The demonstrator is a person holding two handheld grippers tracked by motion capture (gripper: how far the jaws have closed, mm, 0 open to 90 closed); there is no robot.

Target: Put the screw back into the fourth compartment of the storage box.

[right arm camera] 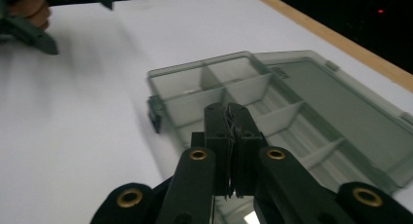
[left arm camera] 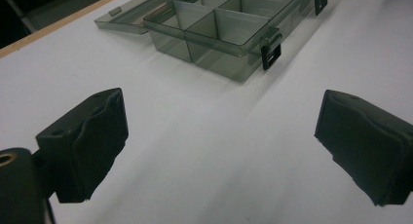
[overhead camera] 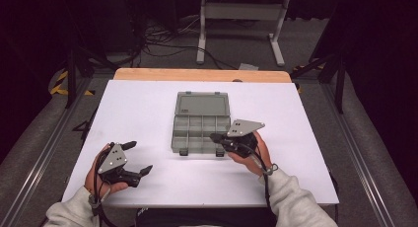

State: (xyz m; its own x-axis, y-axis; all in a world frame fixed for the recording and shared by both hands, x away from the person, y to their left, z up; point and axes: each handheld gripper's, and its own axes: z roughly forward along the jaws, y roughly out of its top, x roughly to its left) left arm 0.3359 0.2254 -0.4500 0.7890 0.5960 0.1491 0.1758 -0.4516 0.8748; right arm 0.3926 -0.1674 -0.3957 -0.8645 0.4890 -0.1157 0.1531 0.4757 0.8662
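Note:
A smoky clear compartment box [overhead camera: 201,133] lies open at the table's middle, its lid [overhead camera: 203,103] folded back flat behind it. The compartments look empty. My right gripper [overhead camera: 214,137] is shut, pads pressed together with nothing visible between them, and its tip hovers over the box's front right corner. In the right gripper view the closed jaws [right arm camera: 228,110] point over the box's dividers [right arm camera: 272,100]. My left gripper [overhead camera: 141,157] stands open near the table's front left, well apart from the box. In its own view the wide-apart jaws [left arm camera: 221,119] face the box [left arm camera: 229,34] and its latch [left arm camera: 271,51].
The white tabletop [overhead camera: 148,103] has a wooden strip [overhead camera: 202,75] along its far edge. Beyond it are a floor with cables and a white stand [overhead camera: 241,24]. Metal rails run along both sides of the table. The left hand and gripper [right arm camera: 27,24] appear far off in the right gripper view.

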